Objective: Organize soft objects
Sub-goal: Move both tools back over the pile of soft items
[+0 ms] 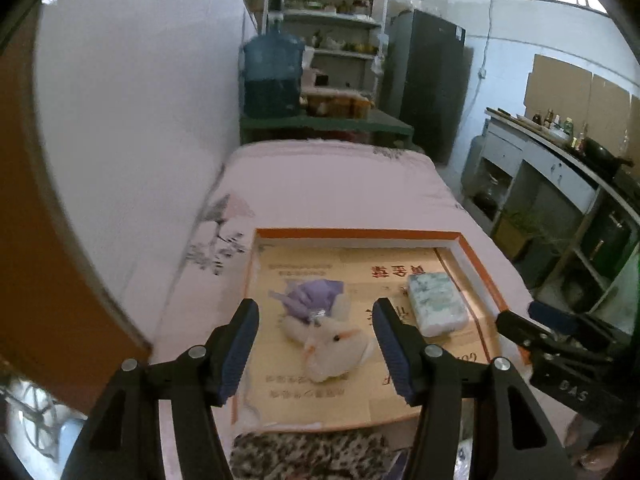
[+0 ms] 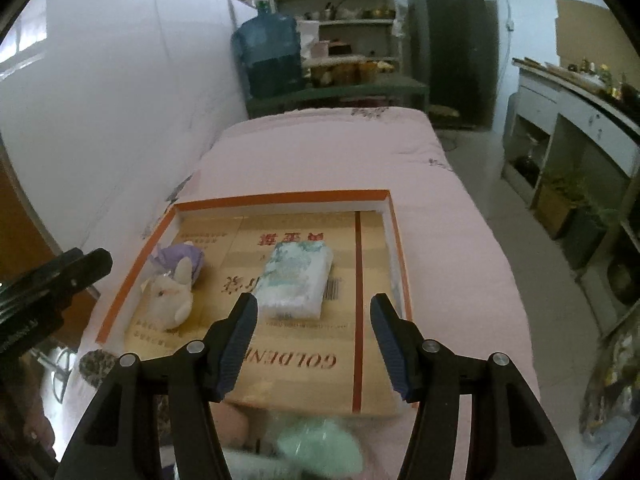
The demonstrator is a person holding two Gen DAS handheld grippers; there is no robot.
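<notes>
A shallow cardboard box (image 1: 358, 235) (image 2: 280, 198) with an orange rim lies on a pink-covered bed. Inside it lie a white plush rabbit (image 1: 334, 346) (image 2: 170, 298) with a purple cloth bundle (image 1: 314, 294) (image 2: 180, 258) behind it, and a pale tissue pack (image 1: 436, 302) (image 2: 296, 278). My left gripper (image 1: 316, 350) hovers open above the rabbit, nothing between its fingers. My right gripper (image 2: 314, 344) is open over the box floor, just in front of the tissue pack, holding nothing. A mint-green soft thing (image 2: 320, 446) lies blurred on the bed below the right gripper.
A leopard-print fabric (image 1: 308, 456) (image 2: 96, 364) lies at the box's near edge. A white wall runs along the bed's left. Beyond the bed stand a blue water jug (image 1: 272, 76), shelves and a dark fridge (image 1: 432, 80). Counters line the right side (image 2: 580, 120).
</notes>
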